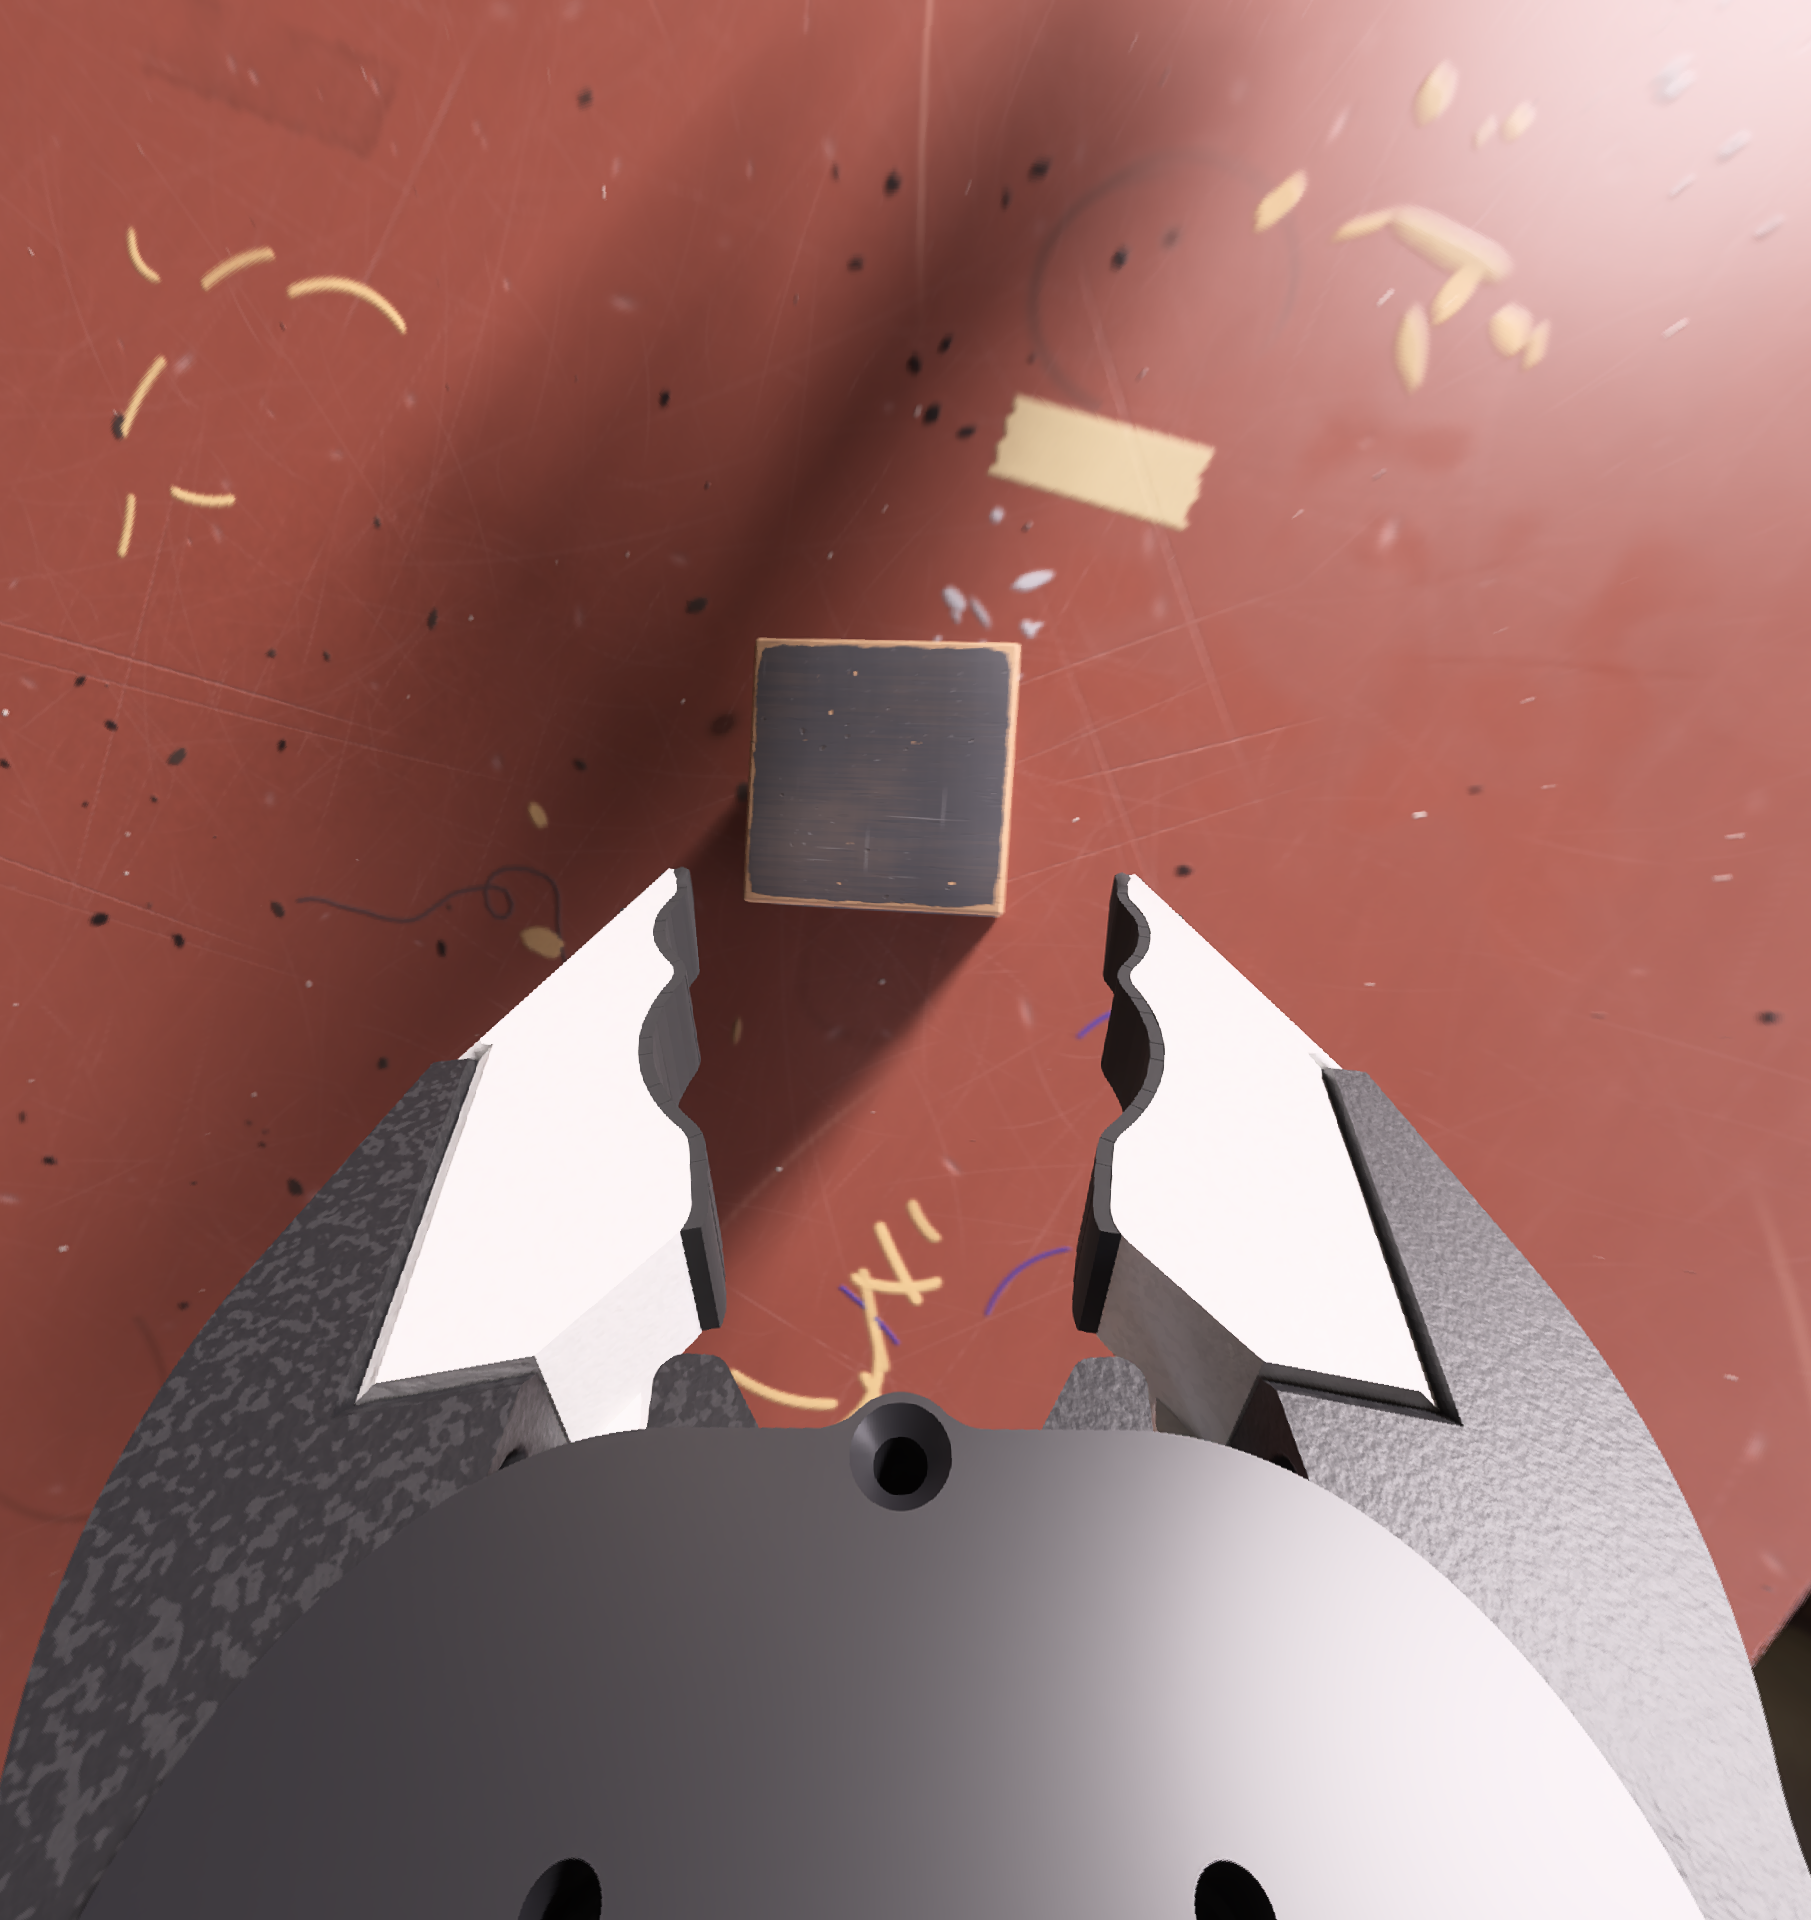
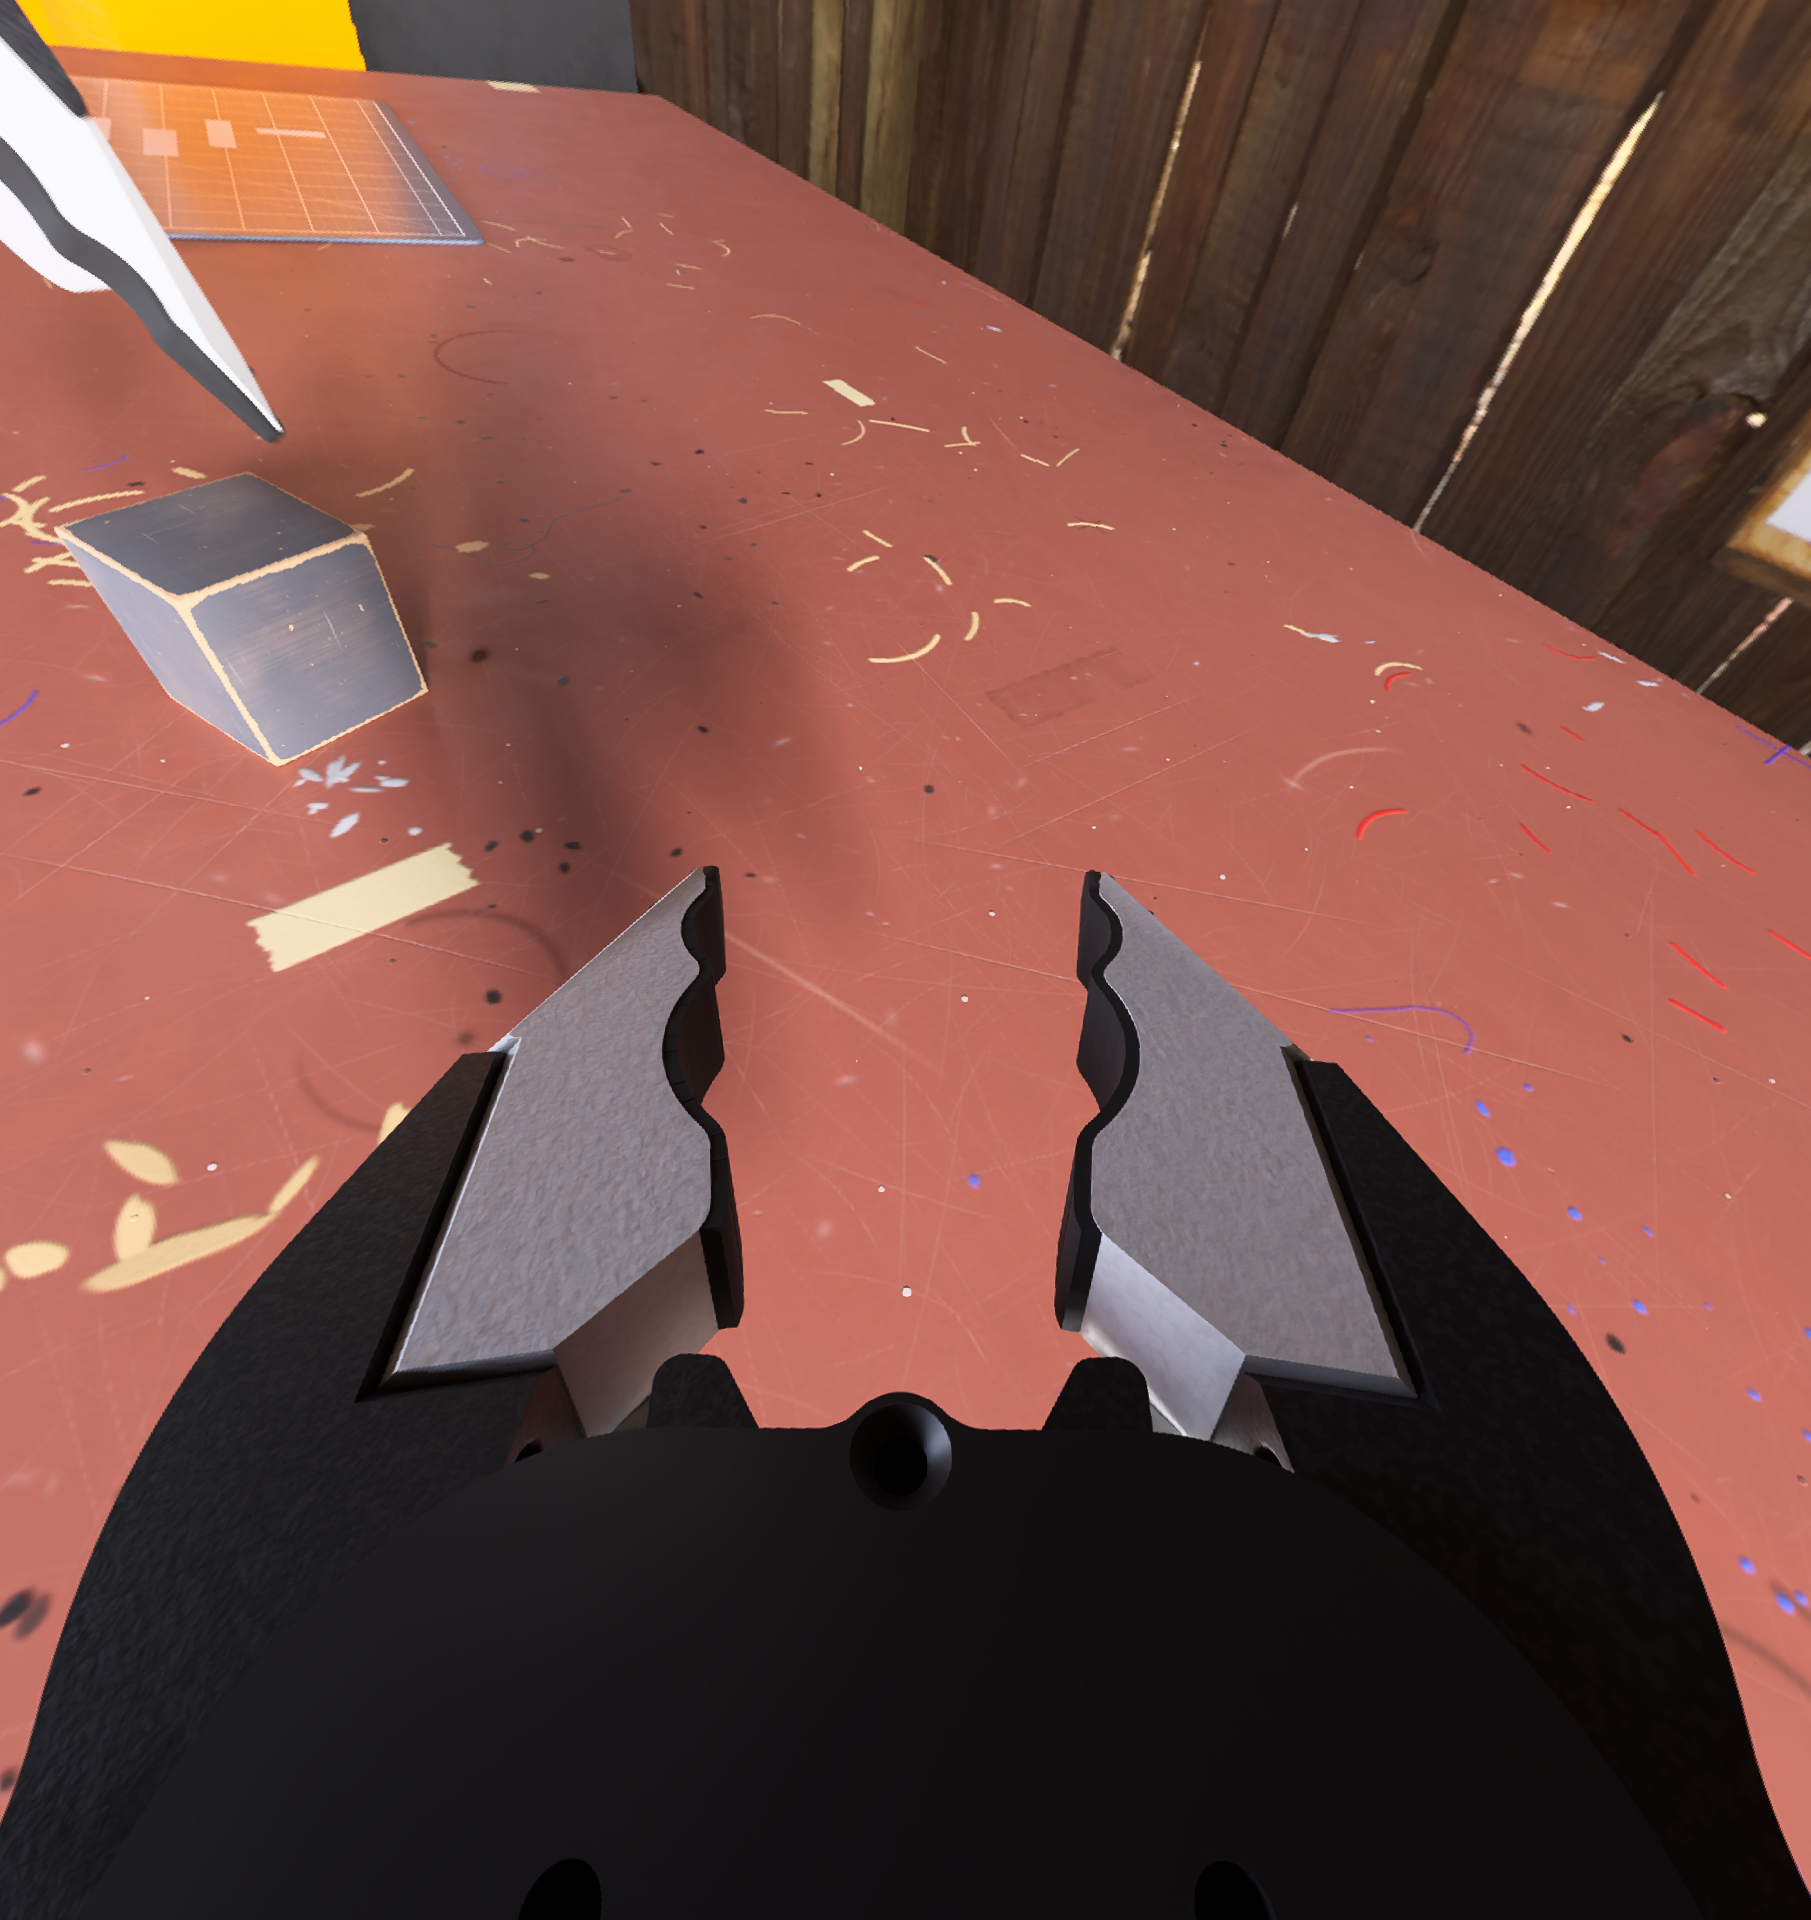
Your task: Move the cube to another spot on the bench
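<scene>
The cube [image 1: 882, 774] is dark grey with worn tan edges and rests on the red bench top [image 1: 361, 727]. In the left wrist view I look almost straight down on it. My left gripper [image 1: 901, 883] is open and empty, above the cube, with its white fingertips just short of the cube's near edge. In the right wrist view the cube [image 2: 246, 613] sits at the left, and one white finger [image 2: 153, 270] of the left gripper hangs above it. My right gripper [image 2: 901, 878] is open and empty, over bare bench to the right of the cube.
A strip of tan tape [image 1: 1100, 460] lies just beyond the cube; it also shows in the right wrist view [image 2: 366, 906]. Wood shavings and paint specks litter the bench. A gridded cutting mat [image 2: 288, 166] lies at the far end. A dark plank wall [image 2: 1296, 260] runs along the bench's right edge.
</scene>
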`<state>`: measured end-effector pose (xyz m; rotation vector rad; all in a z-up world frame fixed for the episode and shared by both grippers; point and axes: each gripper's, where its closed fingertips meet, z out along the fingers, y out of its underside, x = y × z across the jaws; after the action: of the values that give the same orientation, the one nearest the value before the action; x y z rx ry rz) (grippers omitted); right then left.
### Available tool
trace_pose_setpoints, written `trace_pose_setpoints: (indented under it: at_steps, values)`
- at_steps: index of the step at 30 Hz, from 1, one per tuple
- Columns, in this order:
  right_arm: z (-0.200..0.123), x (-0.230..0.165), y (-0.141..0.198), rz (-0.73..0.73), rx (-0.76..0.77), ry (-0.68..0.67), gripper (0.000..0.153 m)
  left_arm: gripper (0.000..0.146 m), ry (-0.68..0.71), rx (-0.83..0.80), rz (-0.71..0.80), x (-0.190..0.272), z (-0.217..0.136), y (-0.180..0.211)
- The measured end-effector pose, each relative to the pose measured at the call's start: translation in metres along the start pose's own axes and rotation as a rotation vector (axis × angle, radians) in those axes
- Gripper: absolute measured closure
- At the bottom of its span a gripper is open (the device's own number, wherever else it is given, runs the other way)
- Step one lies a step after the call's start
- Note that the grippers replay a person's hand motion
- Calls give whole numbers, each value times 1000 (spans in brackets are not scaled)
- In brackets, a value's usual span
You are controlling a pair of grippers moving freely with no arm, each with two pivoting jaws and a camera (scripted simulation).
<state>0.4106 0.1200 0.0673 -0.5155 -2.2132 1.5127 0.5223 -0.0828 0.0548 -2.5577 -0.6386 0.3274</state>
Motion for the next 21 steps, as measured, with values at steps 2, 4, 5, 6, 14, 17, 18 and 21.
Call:
trace_pose_setpoints:
  at_steps: [2, 4, 5, 6, 14, 17, 18, 21]
  values:
    - [0, -1, -1, -3, 5, -3, 85, 67, -27, -62, 24, -5, 10, 3]
    - [0, -1, -2, -7, 6, -5, 85, 67, -18, -99, 35, -6, 20, 4]
    - [-1, -2, -2, -9, 6, -5, 85, 71, 3, -112, 35, -5, 24, 4]
    - [-1, -2, -2, -11, 6, -4, 85, 81, 22, -119, 37, -3, 26, 3]
    - [-3, 0, -5, -13, 14, 4, 87, 86, -15, -67, -11, -12, 0, -4]
    - [-4, 2, -7, -26, 14, 10, 88, 86, -29, 33, -21, -15, -24, -22]
    - [-5, 3, -8, -32, 15, 15, 88, 86, -18, 82, -21, -12, -29, -33]
    - [-10, 10, -12, -38, 31, 34, 88, 86, 18, 178, 6, 0, -31, -69]
